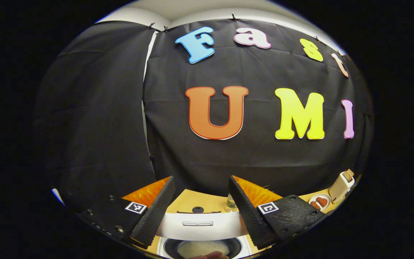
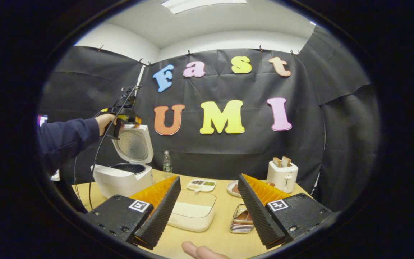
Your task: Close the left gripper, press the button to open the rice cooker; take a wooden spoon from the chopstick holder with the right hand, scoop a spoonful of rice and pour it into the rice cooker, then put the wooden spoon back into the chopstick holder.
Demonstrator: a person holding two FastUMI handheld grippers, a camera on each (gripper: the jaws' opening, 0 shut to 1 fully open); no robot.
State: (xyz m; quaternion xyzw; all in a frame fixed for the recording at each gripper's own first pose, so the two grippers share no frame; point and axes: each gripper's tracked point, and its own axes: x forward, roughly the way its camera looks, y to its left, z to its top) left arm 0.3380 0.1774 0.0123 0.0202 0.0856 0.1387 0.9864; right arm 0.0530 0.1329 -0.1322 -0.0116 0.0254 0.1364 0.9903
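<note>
Worktop [image 2: 225, 230]: rice cooker [image 2: 122, 178] lid up, 9 o'clock | left hand-held gripper [image 1: 201, 210] wide, empty | right hand-held gripper [image 2: 208, 212] wide, empty | chopstick holder unclear

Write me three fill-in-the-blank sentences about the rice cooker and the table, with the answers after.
1. The lid of the rice cooker stands ____.
2. Slices of bread stick out of the white ____ at the far right of the table.
3. Between the right tongs lies a clear tub filled with white ____.

Missing words: open; toaster; rice
</note>
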